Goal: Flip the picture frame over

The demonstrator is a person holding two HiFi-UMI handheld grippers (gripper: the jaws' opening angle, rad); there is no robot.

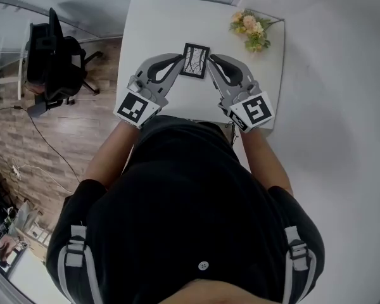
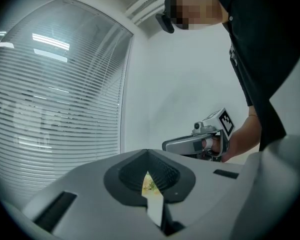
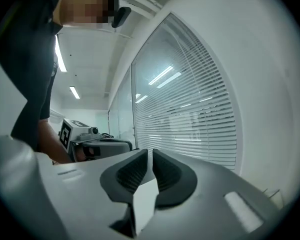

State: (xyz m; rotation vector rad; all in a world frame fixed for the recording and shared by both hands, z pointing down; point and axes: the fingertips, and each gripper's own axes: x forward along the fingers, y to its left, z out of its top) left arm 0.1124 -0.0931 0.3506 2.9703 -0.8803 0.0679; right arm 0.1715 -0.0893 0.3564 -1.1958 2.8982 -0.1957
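The white surface (image 1: 158, 24) fills the top of my head view, pushed into a corner of pale wall, with a black office chair (image 1: 54, 56) standing off to its left on the wood floor.

My left gripper (image 1: 178, 58) and right gripper (image 1: 212, 59) reach in from either side and point toward each other. In each gripper view I see blinds, wall and the other gripper rather than the surface, so I judge that both are held level and clear of it. The left fingers are clenched together on nothing, and only a sliver of light shows below the pads. The right fingers are drawn in to a thin slit, also with nothing between them.

A small bunch of flowers (image 1: 250, 29) lies near the far right corner, well apart from my work.

The picture frame (image 1: 194, 61) lies flat near the middle of the surface, between my two fingertips as seen from above. Its dark border is up and a pale print with branch-like lines shows. From this alone I cannot say whether that face is the starting side or the finished one.

If the flip is still to be done, I would:
- spread one pair of fingers first and bring them down low;
- pinch one long edge of the frame, not a corner;
- steady the opposite edge with the other gripper so the frame pivots instead of sliding;
- turn it over slowly, since glass and a thin border may slip;
- lay it down gently.
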